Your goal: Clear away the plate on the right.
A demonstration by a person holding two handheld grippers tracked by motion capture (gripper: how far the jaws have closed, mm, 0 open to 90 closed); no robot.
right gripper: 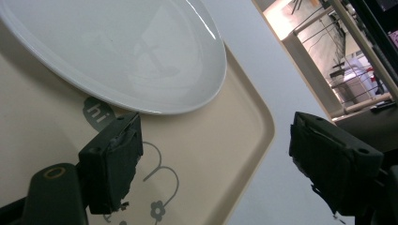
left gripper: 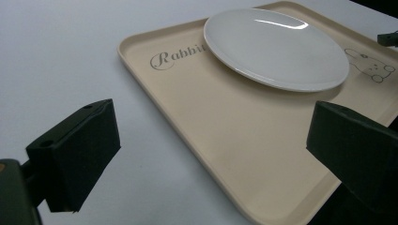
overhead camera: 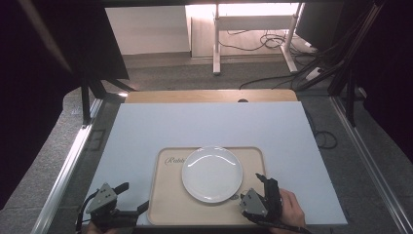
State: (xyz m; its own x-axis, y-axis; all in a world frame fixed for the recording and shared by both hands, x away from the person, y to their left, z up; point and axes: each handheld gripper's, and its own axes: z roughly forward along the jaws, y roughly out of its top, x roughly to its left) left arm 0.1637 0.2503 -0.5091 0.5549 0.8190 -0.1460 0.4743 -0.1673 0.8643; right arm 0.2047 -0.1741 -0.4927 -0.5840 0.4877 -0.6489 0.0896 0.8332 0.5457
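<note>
Both tongs stand spread with nothing between their jaws. Right tongs point(overhead camera: 261, 181) hover over the tray's point(overhead camera: 168, 207) near right corner, just beside the plate point(overhead camera: 212, 173), one jaw above the tray and the other past its edge. Left tongs point(overhead camera: 131, 197) sit off the tray's near left corner, over the worktop point(overhead camera: 146, 126). That white plate lies flat in the tray's middle, partly covering its printed lettering.
</note>
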